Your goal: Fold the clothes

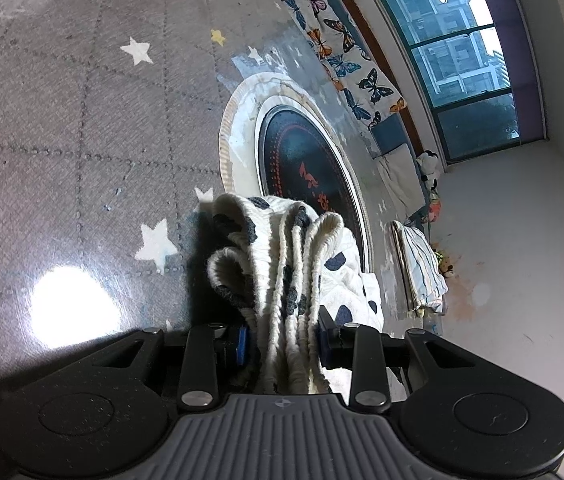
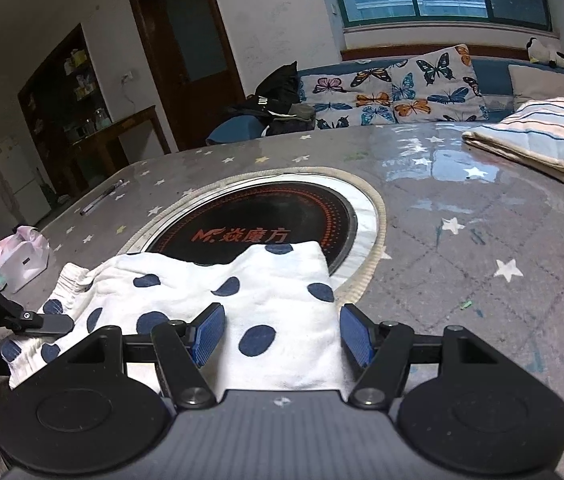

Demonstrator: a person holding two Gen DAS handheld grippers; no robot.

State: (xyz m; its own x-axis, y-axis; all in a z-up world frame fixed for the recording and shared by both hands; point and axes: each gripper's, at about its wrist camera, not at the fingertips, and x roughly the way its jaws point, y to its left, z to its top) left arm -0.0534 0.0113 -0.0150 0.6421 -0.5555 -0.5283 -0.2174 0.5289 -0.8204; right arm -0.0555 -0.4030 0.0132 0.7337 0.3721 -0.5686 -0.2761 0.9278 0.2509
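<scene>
A white garment with dark blue polka dots lies folded on the grey star-patterned table, partly over the round black cooktop. My left gripper is shut on the bunched ribbed edge of the polka-dot garment. It also shows at the left edge of the right wrist view, at the garment's left end. My right gripper is open, its blue pads either side of the garment's near edge, above the cloth.
A folded striped cloth lies at the table's far right, and shows in the left wrist view. A sofa with butterfly cushions stands behind the table. A pink bag sits at the left edge. A pen lies far left.
</scene>
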